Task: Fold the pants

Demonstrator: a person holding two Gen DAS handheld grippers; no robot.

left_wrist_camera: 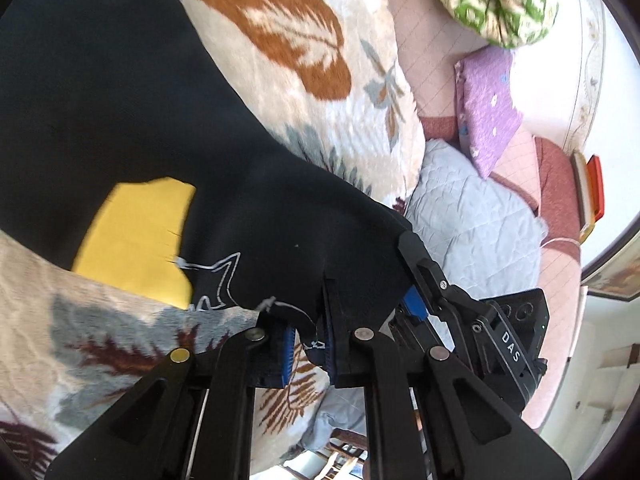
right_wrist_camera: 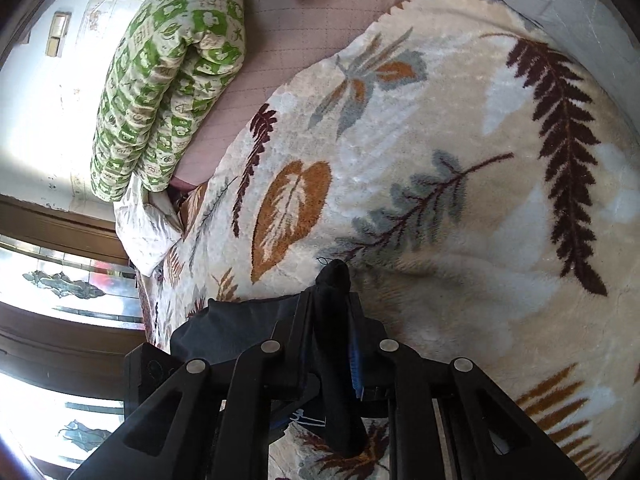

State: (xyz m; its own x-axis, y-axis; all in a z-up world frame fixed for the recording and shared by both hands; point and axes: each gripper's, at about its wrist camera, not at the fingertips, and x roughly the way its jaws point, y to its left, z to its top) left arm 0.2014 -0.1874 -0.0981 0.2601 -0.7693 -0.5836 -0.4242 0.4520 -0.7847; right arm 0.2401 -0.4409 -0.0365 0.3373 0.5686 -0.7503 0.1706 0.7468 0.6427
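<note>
I take the leaf-patterned blanket [left_wrist_camera: 304,92] as my landmark. Over it, the black pants [left_wrist_camera: 132,120] hang lifted, with a yellow patch [left_wrist_camera: 136,236] showing. My left gripper [left_wrist_camera: 308,344] is clamped on their lower edge beside white stitching. My right gripper [right_wrist_camera: 334,320] pinches a bunched black fold [right_wrist_camera: 336,276] above the same blanket. Beyond the blanket's far edge lies a green patterned quilt [right_wrist_camera: 168,76].

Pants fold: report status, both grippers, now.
Left gripper shut on pants edge. Right gripper shut on a bunched corner. Pants hang lifted over the leaf blanket. Nothing in the way.
</note>
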